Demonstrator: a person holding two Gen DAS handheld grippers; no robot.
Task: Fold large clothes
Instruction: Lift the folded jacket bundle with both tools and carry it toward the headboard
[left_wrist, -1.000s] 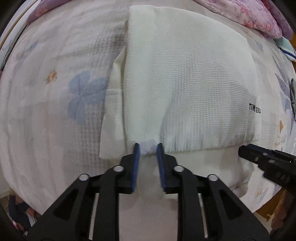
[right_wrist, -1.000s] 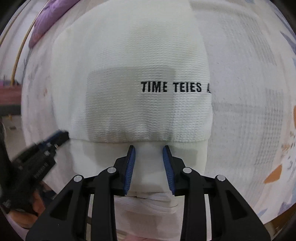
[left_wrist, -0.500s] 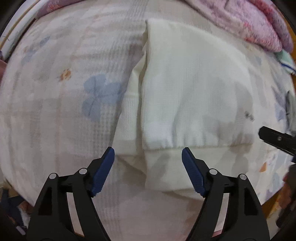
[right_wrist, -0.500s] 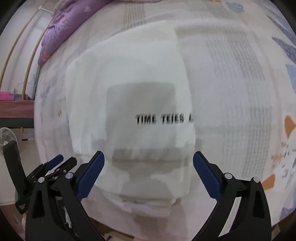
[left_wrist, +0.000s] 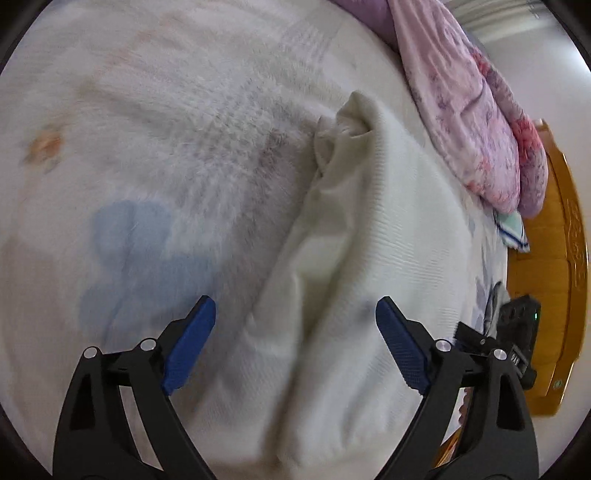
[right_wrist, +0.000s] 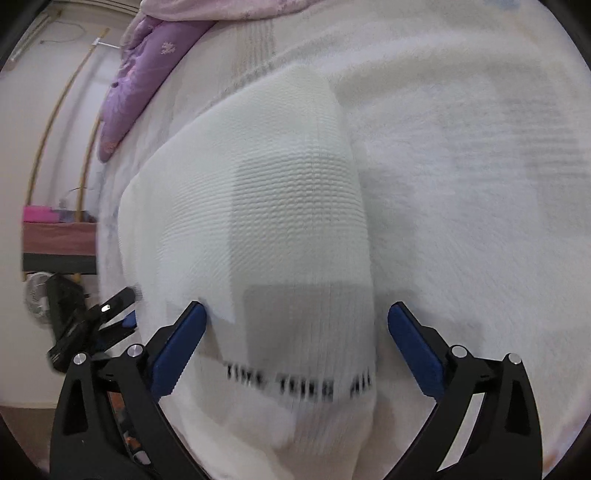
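White knit sweater (right_wrist: 280, 206) folded on floral bedsheet (left_wrist: 147, 147), blurred black lettering unreadable, left gripper (left_wrist: 295, 343) jaws just opened wide, right gripper (right_wrist: 295, 343) likewise

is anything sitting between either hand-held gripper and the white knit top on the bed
Nothing visible does. The left hand-held gripper and right hand-held gripper both have their jaws wide apart, having just been opening, directly over the folded white knit top, with only bare fabric below them.
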